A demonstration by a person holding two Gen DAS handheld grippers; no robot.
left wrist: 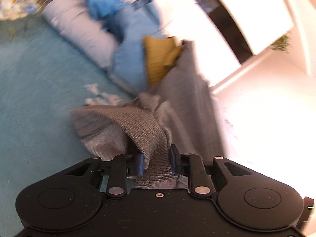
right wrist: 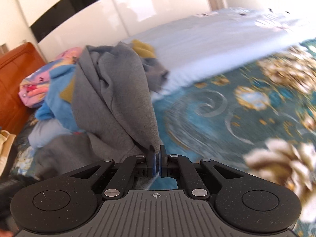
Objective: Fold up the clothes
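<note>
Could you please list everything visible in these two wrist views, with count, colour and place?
grey sweatshirt: one, grey, lifted over the bed, pinched at two spots by the claws.
blue garment: one, blue, in the pile behind the sweatshirt.
mustard cloth: one, mustard yellow, tucked between the blue garment and the sweatshirt.
pink bundle: one, pink patterned, beside the headboard.
bedspread: one, teal with gold and white flowers, covering the bed.
pale sheet: one, light blue, lying across the far side of the bed.
headboard: one, orange-brown, far left.
wardrobe: white glossy doors, behind the bed.
left claw: black, shut on ribbed hem.
right claw: black, shut on an edge.
</note>
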